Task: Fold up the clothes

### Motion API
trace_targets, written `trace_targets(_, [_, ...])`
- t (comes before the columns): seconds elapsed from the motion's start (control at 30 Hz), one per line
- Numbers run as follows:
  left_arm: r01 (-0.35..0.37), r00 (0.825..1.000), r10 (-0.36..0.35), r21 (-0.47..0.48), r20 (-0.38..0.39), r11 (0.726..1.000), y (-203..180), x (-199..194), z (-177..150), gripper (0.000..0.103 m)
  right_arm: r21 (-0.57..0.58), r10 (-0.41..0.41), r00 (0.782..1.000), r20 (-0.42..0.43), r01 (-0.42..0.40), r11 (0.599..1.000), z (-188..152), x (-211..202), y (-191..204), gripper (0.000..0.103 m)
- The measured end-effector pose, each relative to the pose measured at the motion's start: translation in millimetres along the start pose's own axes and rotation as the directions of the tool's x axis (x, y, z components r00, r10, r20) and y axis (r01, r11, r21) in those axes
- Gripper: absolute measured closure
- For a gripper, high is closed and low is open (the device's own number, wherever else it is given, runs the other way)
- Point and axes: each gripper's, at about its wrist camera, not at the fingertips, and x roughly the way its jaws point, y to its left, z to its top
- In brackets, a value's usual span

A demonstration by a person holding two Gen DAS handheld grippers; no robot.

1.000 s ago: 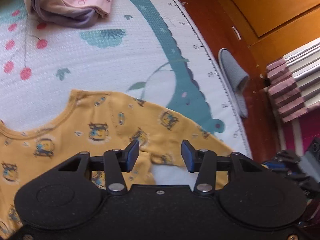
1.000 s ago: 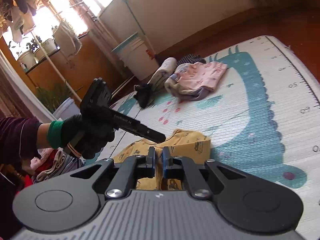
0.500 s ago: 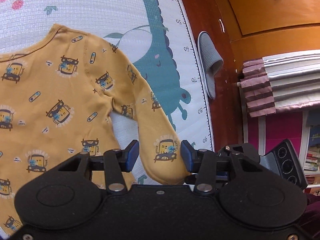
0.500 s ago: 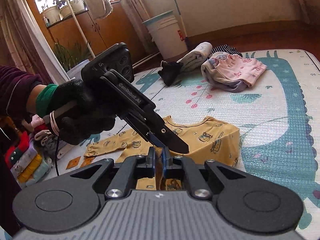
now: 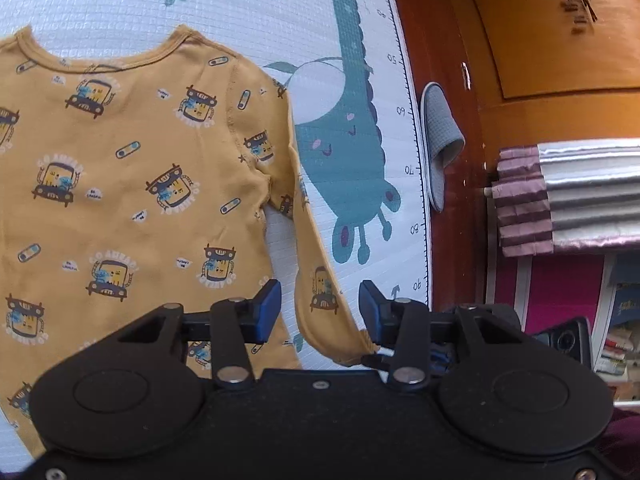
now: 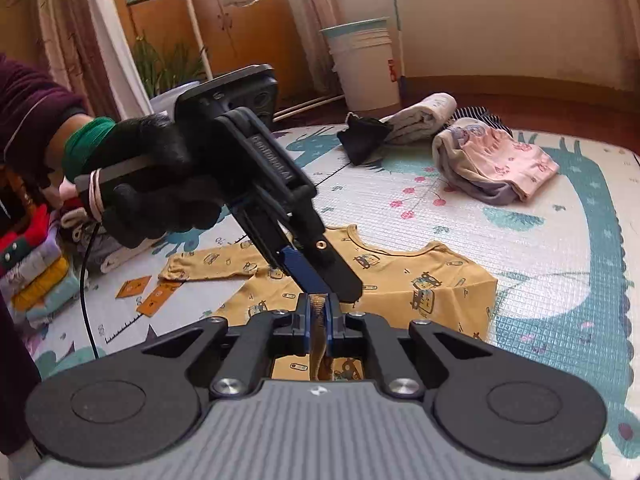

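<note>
A yellow long-sleeved shirt (image 5: pixel 132 184) with a car print lies spread on the play mat (image 5: pixel 256 12). It also shows in the right wrist view (image 6: pixel 404 280). My left gripper (image 5: pixel 319 306) is open and hovers over the shirt's right sleeve (image 5: pixel 316 276), near its cuff. My right gripper (image 6: pixel 318 312) is shut on the cuff of that sleeve (image 6: pixel 319 320) and holds it just above the mat. The left gripper also shows in the right wrist view (image 6: pixel 320 272), held in a black-gloved hand and pointing down at the cuff.
A grey slipper (image 5: pixel 438 148) lies on the wooden floor beside the mat edge. A pink and grey clothes pile (image 6: pixel 496 164), a dark item (image 6: pixel 362 138) and a white bucket (image 6: pixel 362 66) are at the far side. Folded clothes (image 6: pixel 36 268) are stacked at the left.
The left gripper has moved back along the shirt from the shoulder toward the sleeve's cuff, still open. The right gripper stays shut on the cuff, and the left gripper has come close above it.
</note>
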Motion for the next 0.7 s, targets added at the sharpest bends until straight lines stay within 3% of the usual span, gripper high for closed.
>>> trace_targets(0.1, [-0.003, 1.000, 0.003, -0.003, -0.015, 1.000, 0.3, 5.7, -6.1, 0.070, -0.103, 0.000, 1.000, -0.002, 0.000, 0.995, -0.5, 2.5, 17.5, 0.094])
trace_targets(0.13, [-0.003, 1.000, 0.003, 0.004, -0.025, 1.000, -0.5, 8.4, -8.9, 0.075, -0.127, 0.003, 1.000, -0.002, -0.003, 0.992, -1.5, 3.0, 21.7, 0.094])
trace_targets(0.2, [-0.031, 0.999, 0.033, 0.071, -0.038, 0.997, -7.1, 11.4, -14.9, 0.097, -0.170, 0.000, 1.000, -0.004, 0.000, 0.986, -3.1, 5.6, 29.7, 0.094])
trace_targets(0.3, [-0.059, 0.997, 0.067, 0.159, -0.044, 0.985, -13.5, 9.2, -20.2, 0.103, -0.183, 0.018, 1.000, -0.011, -0.019, 0.983, -5.5, 8.5, 36.1, 0.094])
trace_targets(0.4, [-0.093, 0.995, 0.099, 0.260, -0.013, 0.961, -20.9, -3.3, -20.7, 0.103, -0.200, 0.020, 1.000, 0.011, -0.017, 0.980, -4.9, 6.1, 42.5, 0.091])
trace_targets(0.43, [-0.109, 0.994, 0.112, 0.289, 0.005, 0.951, -22.1, -9.3, -20.5, 0.103, -0.205, 0.019, 1.000, 0.018, -0.015, 0.979, -5.2, 3.4, 42.8, 0.087])
trace_targets(0.5, [-0.142, 0.990, 0.140, 0.338, 0.031, 0.931, -24.8, -20.3, -19.3, 0.103, -0.213, 0.017, 0.999, 0.029, -0.010, 0.977, -5.8, -2.2, 43.2, 0.069])
trace_targets(0.6, [-0.179, 0.984, 0.162, 0.365, 0.077, 0.914, -24.5, -39.0, -13.0, 0.103, -0.114, -0.073, 0.995, -0.065, 0.065, 0.991, -20.6, 4.8, 25.4, 0.066])
trace_targets(0.7, [-0.197, 0.979, 0.165, 0.357, 0.120, 0.913, -20.8, -57.3, -3.3, 0.103, 0.051, -0.135, 0.961, -0.241, 0.152, 0.987, -44.7, 22.2, 0.0, 0.065])
